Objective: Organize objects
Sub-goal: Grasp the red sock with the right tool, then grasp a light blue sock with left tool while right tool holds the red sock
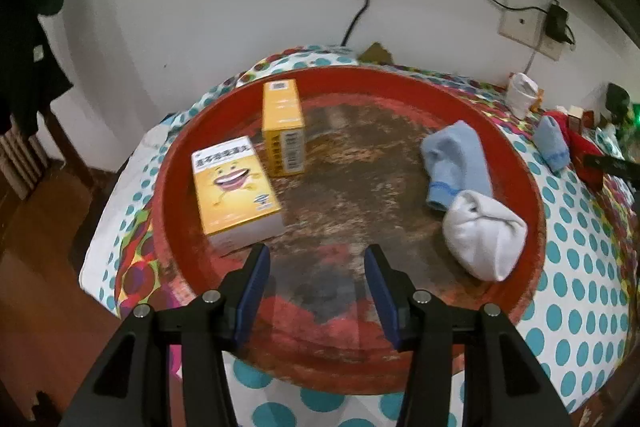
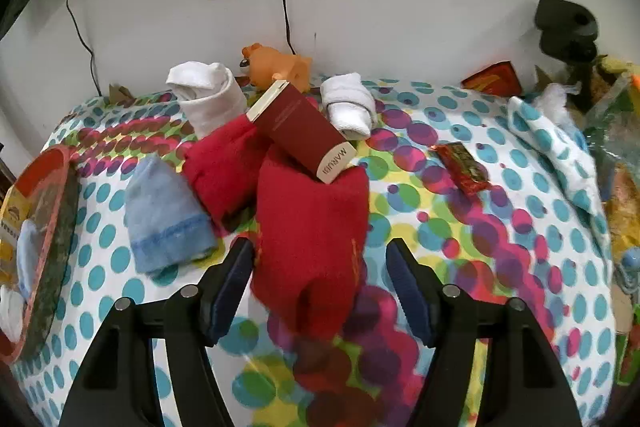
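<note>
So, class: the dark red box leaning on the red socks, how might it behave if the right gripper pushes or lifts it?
The dark red box looks like stiff card, so it should keep its shape. It lies tilted on soft red socks, so a push would probably make it slide or topple. It is probably light for its size.

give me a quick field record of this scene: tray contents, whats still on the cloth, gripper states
tray: red round tray
in tray: two yellow boxes, light blue sock, white sock
on cloth: red socks, light blue sock on cloth, maroon box lying on the red socks, two rolled white socks
left gripper: open, empty, over tray
right gripper: open, around red sock, not closed
</note>
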Demonstrator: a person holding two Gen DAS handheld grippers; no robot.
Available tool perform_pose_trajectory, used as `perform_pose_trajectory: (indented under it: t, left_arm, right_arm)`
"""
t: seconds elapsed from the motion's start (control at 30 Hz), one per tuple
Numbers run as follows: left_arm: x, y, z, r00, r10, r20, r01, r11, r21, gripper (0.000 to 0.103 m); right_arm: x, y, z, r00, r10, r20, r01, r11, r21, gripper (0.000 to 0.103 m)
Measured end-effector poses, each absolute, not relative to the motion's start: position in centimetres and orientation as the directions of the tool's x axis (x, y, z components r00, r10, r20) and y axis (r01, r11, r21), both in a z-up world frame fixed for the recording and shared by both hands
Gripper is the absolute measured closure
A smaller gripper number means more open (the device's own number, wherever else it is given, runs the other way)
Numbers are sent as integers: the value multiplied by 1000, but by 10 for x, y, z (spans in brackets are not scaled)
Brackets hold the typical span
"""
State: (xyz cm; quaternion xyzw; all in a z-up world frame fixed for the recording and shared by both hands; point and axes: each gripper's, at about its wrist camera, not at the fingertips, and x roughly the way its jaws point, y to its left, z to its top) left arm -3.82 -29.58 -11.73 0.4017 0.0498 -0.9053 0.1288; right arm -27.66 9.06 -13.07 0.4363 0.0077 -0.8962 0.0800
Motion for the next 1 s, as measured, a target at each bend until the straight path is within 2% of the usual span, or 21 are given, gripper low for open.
perform_pose_trajectory:
  t: [0.03,0.07,0.17,0.23,0.5,0.57,0.63,0.77,1.0]
  left_arm:
    - [-38,-294,-117,-652,-189,-735,269,-963,9,53]
    - [-39,-292,-116,-656,-182,-733,264,-965,3,53]
    - [-41,-283,-112,-662,-173,-729,267,-963,-14,53]
    - [-45,-276,-109,-659,-163,-734,260,-965,-19,53]
    - [-67,-213,-84,-678,-136,-723,159,-987,36,53]
    - [-74,-194,-77,-692,-111,-713,120,-992,37,53]
    - [-81,-173,-73,-708,-71,-703,73,-997,28,48]
    - [-103,-133,-72,-707,-21,-707,9,-1000,21,48]
    - [-163,-62,-87,-657,80,-750,-118,-993,-3,47]
  right_arm:
    - [-280,90,-133,-597,-148,-788,157,-985,67,56]
    - [-283,89,-135,-587,-164,-793,167,-983,79,60]
    - [-284,87,-137,-588,-176,-789,190,-979,76,65]
    - [-281,87,-135,-592,-182,-785,212,-975,66,71]
    - [-257,120,-132,-606,-188,-773,219,-974,65,74]
    - [-253,131,-131,-616,-170,-769,208,-977,49,74]
    - [-249,140,-131,-627,-145,-765,198,-980,24,74]
    - [-245,158,-132,-643,-117,-757,172,-985,5,74]
    - [-242,168,-135,-641,-129,-756,173,-985,21,74]
